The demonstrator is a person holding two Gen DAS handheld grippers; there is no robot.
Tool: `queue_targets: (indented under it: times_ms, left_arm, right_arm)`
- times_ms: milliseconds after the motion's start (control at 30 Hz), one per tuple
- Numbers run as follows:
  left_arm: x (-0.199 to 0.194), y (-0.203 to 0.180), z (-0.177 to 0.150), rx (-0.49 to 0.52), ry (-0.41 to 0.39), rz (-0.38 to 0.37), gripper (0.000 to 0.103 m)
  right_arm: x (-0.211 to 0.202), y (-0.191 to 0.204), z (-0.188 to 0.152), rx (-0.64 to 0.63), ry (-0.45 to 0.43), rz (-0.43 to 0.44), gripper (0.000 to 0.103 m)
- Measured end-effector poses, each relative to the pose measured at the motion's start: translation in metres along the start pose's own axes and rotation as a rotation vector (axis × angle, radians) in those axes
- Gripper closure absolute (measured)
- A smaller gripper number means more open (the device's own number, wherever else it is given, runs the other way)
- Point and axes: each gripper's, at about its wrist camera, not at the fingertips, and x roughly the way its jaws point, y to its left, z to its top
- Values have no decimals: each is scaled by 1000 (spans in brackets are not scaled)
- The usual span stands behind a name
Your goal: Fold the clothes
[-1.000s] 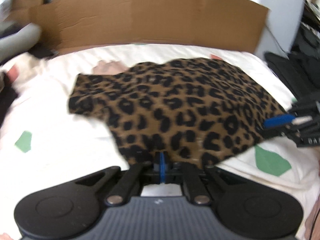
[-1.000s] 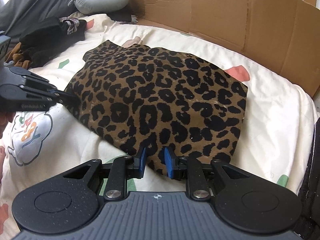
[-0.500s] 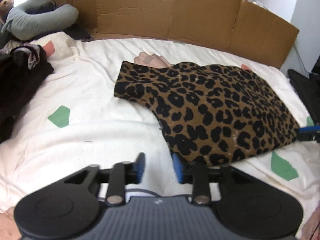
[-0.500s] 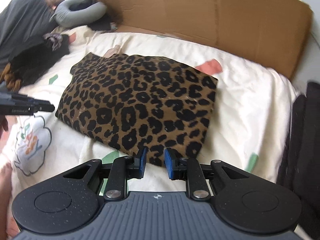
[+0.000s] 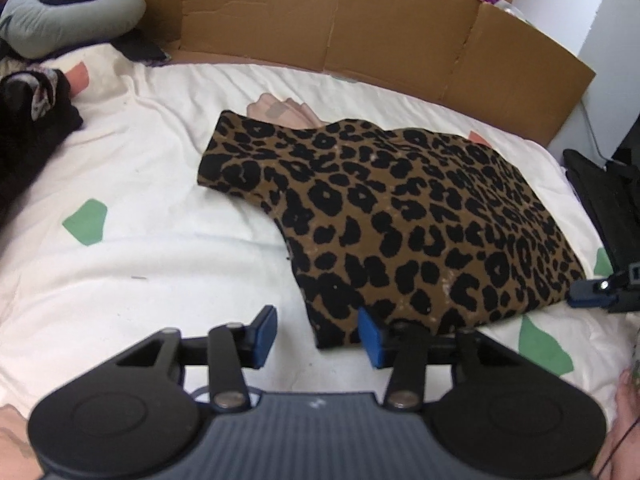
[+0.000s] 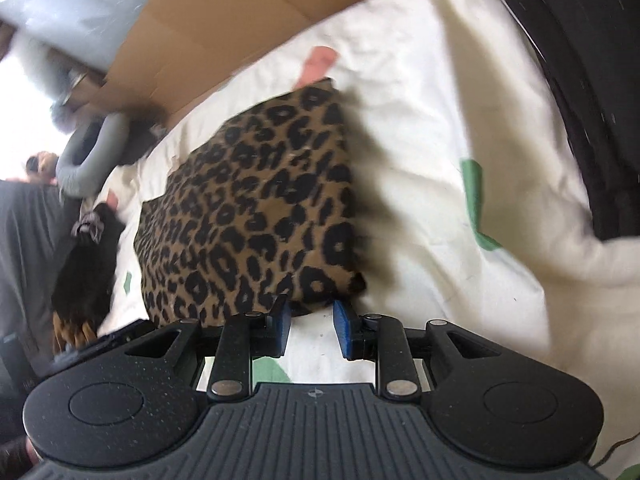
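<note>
Left gripper point(image 5: 316, 336): black two-finger tool with blue pads, jaws spread wide; nothing between them. Its right pad point(image 5: 369, 344) sits just at the near hem corner of the folded garment; contact cannot be confirmed. Its left pad is over bare sheet.

Right gripper point(image 6: 308, 330): same build, jaws parted to a moderate gap, narrower than the left's; empty. Both pad tips are just short of the garment's near corner, with bare sheet showing between them.

Garment: brown-and-black leopard-print knit top point(image 5: 400, 216), lying folded and flat on the white bed sheet with green and pink patches point(image 5: 140, 248), roughly mid-bed, one short sleeve end pointing away to the left.

Left wrist view only: sharp frame; shows the whole garment outline, the sleeve cuff, the brown corrugated cardboard sheet point(image 5: 360, 32) standing along the far edge of the bed, the grey curved neck pillow point(image 5: 68, 4) at far left, and the right gripper's blue tip point(image 5: 588, 294) just beside the garment's right corner.

Right wrist view only: tilted and motion-blurred; shows the garment's point(image 6: 256, 216) right-hand folded edge running straight, the black fabric item point(image 6: 580, 92) along the bed's right side, and part of the left gripper's body point(image 6: 108, 340) at lower left.

Both views: dark pile of clothes point(image 5: 28, 140) at the bed's left side.
</note>
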Motion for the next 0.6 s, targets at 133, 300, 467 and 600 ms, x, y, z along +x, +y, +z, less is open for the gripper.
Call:
queue_targets:
  times_ms: [133,300,467,600]
  left_arm:
    - [3,0,2,-21,8,-19,56]
    - [10,2,1,-61,33,-49,57]
    - [11,7,3,-125,48,-73,59]
    - [13,10,1,-154,56,-90,59]
  right_arm:
    - [6,-12,1,88,-5,38,73]
    - [10,-14,2,103,-16,56,78]
    - [1,4,9,0,-53,67,90]
    - [1,6,13,10,-56,69,86]
